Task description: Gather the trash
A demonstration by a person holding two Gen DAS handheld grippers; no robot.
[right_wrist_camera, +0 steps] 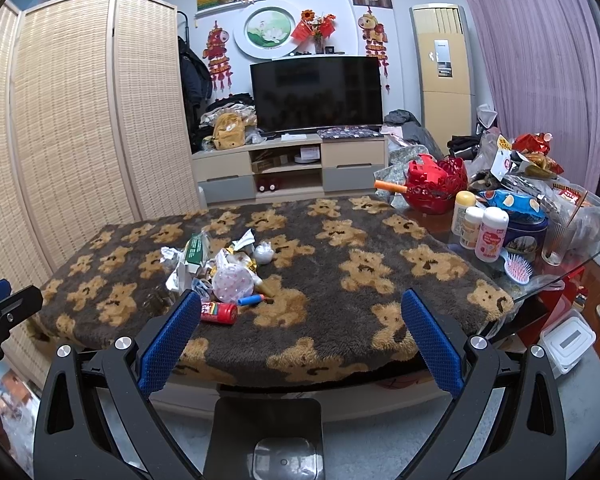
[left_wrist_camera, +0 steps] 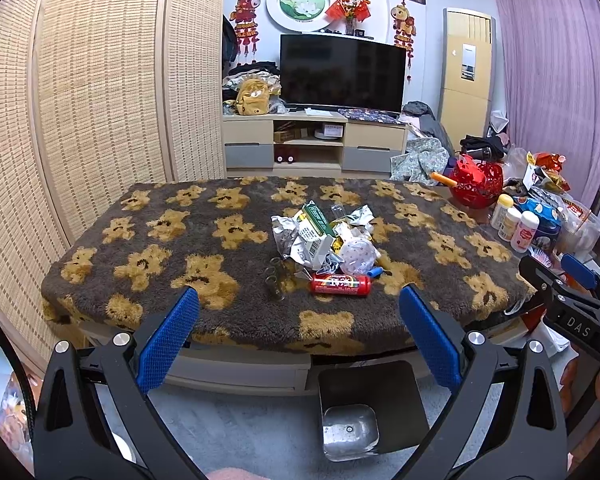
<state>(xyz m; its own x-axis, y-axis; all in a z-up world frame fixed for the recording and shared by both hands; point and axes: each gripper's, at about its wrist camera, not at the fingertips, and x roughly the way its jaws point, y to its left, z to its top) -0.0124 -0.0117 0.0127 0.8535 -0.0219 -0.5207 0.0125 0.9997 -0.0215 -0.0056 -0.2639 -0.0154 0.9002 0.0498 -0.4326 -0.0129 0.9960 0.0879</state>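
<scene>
We see the trash pile of crumpled foil wrappers, a red can and cartons, mid-table on the bear blanket. Left gripper and right gripper both gape, holding nothing. The bin below is partly cut off.

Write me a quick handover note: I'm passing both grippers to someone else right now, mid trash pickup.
Left gripper: open, empty, short of the table edge.
Right gripper: open, empty, also short of the table.
Trash pile sits mid-table on the bear blanket: crumpled foil wrappers, a green carton, a red can lying on its side nearest you, a small blue cap.
Bin stands on the floor below the table's near edge; it looks empty.
Done: nothing collected yet, as far as visible.
Left: move every piece of the pile into the bin.
</scene>
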